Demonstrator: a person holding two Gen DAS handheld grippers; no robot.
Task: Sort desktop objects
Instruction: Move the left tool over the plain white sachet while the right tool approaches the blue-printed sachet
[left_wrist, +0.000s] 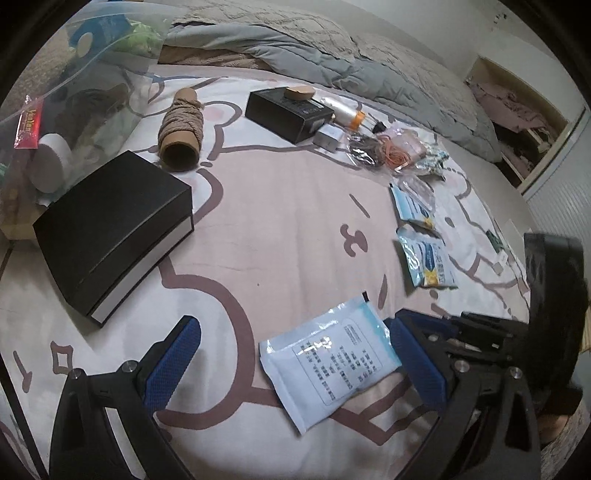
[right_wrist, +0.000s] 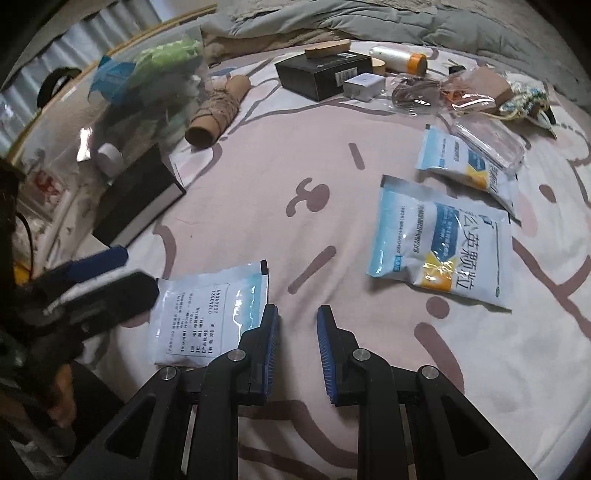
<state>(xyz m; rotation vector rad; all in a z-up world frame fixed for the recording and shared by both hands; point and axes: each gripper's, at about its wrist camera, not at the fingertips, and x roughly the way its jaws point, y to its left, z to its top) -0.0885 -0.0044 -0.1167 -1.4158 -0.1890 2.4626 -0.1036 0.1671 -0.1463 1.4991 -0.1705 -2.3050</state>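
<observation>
Surface: a bed sheet (left_wrist: 295, 229) in pink and white with brown cartoon outlines, lying fairly flat.
Room: a grey quilt (left_wrist: 295, 48) is bunched along the far side; beyond it a pale wall and a low open shelf (left_wrist: 517, 122) of clutter.
Left tongs: the left gripper (left_wrist: 291, 354) is spread wide, nothing pinched; a white packet (left_wrist: 328, 365) lies printed side up between its blue pads, its right edge against the right pad.
Right tongs: the right gripper (right_wrist: 295, 347) has a narrow gap between its fingers and holds nothing; it hovers over bare sheet just right of the same packet.
Other packets: two blue-and-white packets (right_wrist: 443, 243) lie to the right, apart from the first.
Left edge: a black box (left_wrist: 114, 229), a twine spool (left_wrist: 181, 129) and a clear bag (left_wrist: 74, 92) of odds and ends.
Far edge: a small black box (left_wrist: 288, 110), a white charger (left_wrist: 328, 136), a bottle (left_wrist: 343, 110) and bagged rubber bands (left_wrist: 391, 147), packed close.
Open room: the sheet's middle, between black box and packets.
</observation>
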